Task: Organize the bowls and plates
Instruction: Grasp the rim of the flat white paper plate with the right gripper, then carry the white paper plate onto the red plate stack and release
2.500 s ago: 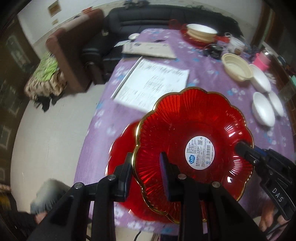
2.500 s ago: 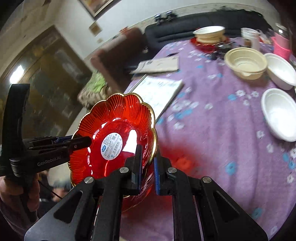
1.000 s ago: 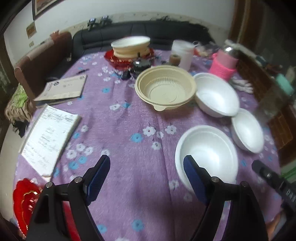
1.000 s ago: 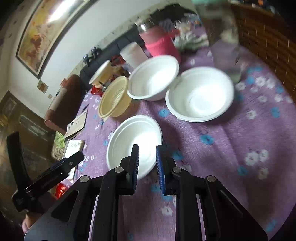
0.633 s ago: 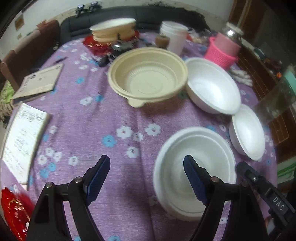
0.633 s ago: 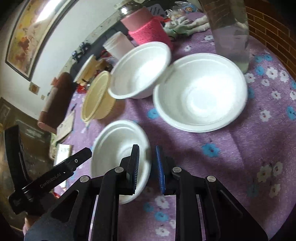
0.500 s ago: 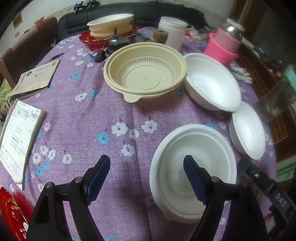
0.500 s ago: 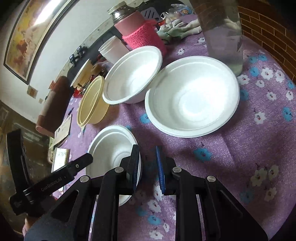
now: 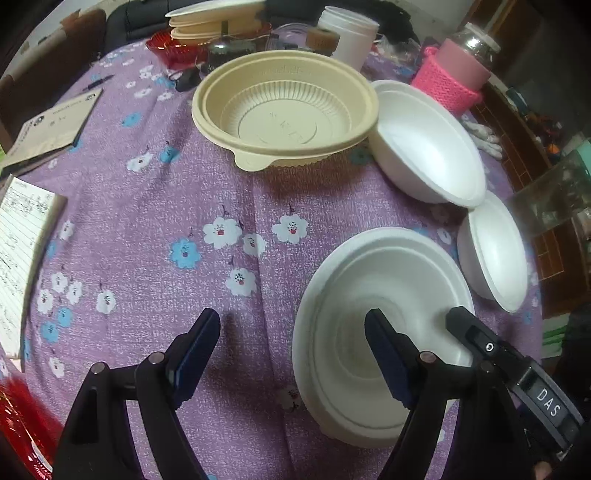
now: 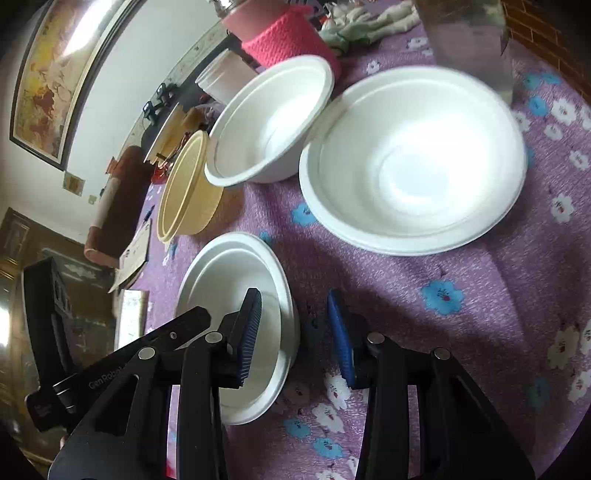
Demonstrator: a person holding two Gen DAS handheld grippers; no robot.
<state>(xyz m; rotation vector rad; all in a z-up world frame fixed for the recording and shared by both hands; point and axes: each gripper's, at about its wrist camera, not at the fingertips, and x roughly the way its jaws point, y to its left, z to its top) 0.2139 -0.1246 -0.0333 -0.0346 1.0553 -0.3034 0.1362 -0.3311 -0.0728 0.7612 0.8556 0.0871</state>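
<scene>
Left tool (image 9: 291,332) stood with its jaws spread wide and gripping nothing; its right finger (image 9: 384,354) hung over the near white bowl (image 9: 369,302), its left finger over bare cloth. Right tool (image 10: 293,325) had its jaws parted, straddling the rim of that same bowl (image 10: 236,280): one blue pad (image 10: 251,325) lay inside the bowl, the other outside over the cloth. Contact between pads and rim could not be confirmed.

The near white bowl rested upright on the surface (image 9: 147,221), which was covered with a purple flowered cloth. A wider white bowl (image 10: 410,162) sat just beside it. A deeper white bowl (image 9: 424,140) stood behind, touching or nearly touching a beige ribbed bowl (image 9: 284,110). A red plate (image 9: 18,424) showed at the near left edge, blurred.

Also recorded: a jar in a pink knitted sleeve (image 9: 454,77), a white cup (image 9: 347,33), a lined notepad (image 9: 18,251) and a booklet (image 9: 51,125) at the left, and a stack of beige dishes (image 9: 214,22) on a red dish at the far side
</scene>
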